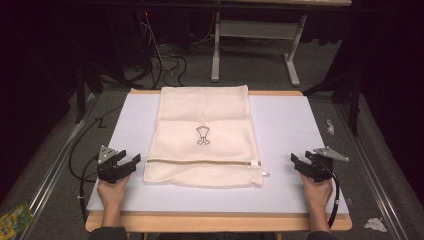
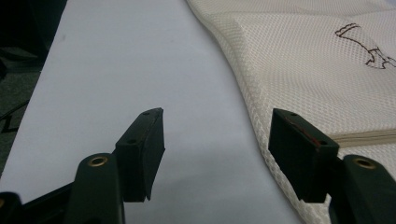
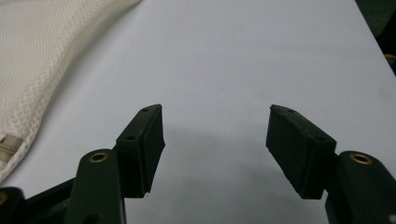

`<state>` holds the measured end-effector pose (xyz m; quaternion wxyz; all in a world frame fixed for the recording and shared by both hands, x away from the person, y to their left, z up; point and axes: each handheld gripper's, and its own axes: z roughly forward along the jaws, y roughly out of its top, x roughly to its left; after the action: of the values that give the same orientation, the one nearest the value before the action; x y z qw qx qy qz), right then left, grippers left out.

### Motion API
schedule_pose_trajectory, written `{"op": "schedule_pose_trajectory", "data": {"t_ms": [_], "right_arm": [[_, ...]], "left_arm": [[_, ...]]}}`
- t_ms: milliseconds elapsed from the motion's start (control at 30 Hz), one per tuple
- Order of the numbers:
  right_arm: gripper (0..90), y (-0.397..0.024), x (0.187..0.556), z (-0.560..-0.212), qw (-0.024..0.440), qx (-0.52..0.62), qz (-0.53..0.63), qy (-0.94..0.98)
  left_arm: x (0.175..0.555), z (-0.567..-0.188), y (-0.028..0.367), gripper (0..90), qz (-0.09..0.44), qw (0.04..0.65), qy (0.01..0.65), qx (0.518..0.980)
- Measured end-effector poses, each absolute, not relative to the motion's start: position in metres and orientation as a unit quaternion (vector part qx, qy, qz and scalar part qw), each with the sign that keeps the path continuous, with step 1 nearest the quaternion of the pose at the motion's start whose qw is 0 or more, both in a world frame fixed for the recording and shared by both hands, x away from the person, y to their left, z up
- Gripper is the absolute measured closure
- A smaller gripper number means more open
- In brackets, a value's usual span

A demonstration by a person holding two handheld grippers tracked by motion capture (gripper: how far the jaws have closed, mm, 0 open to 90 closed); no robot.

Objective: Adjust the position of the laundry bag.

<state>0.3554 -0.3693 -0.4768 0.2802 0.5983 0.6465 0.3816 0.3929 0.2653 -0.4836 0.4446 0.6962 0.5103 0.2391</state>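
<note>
Right gripper (image 3: 215,140) low over pale table surface (image 3: 243,56), jaws spread wide, nothing between them. Black jaw pads angled inward; brass-coloured rivet on each jaw arm near bottom edge. Soft shadow on surface under jaws. Cream mesh bag (image 3: 42,51) upper left, well apart from left-hand jaw, weave fine and netted, edge running diagonally toward lower left. Small tan tab (image 3: 8,145) at bag's edge, far left. Dark floor strip (image 3: 380,23) past table's edge, upper right.
</note>
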Motion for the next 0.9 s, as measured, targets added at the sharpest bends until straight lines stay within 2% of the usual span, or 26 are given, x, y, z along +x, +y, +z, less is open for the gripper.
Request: {"op": "schedule_pose_trajectory", "data": {"t_ms": [233,400,567,733,900], "right_arm": [[36.7,-0.3745,0.3567,-0.4770,0.264,0.609,0.393,0.636],[38.2,-0.3729,0.3567,-0.4761,0.265,0.598,0.393,0.646],[44.1,-0.3669,0.3571,-0.4753,0.281,0.593,0.374,0.655],[42.6,-0.3647,0.3564,-0.4741,0.287,0.586,0.378,0.658],[40.8,-0.3654,0.3559,-0.4723,0.263,0.586,0.390,0.660]], "left_arm": [[0.3920,-0.4835,0.2662,31.7,0.243,0.449,0.518,0.687],[0.3942,-0.4833,0.2648,33.9,0.236,0.441,0.509,0.701],[0.3937,-0.4828,0.2625,36.5,0.241,0.435,0.502,0.708],[0.3926,-0.4822,0.2662,35.7,0.238,0.447,0.506,0.698],[0.3895,-0.4799,0.2666,35.8,0.245,0.461,0.492,0.697]]}}
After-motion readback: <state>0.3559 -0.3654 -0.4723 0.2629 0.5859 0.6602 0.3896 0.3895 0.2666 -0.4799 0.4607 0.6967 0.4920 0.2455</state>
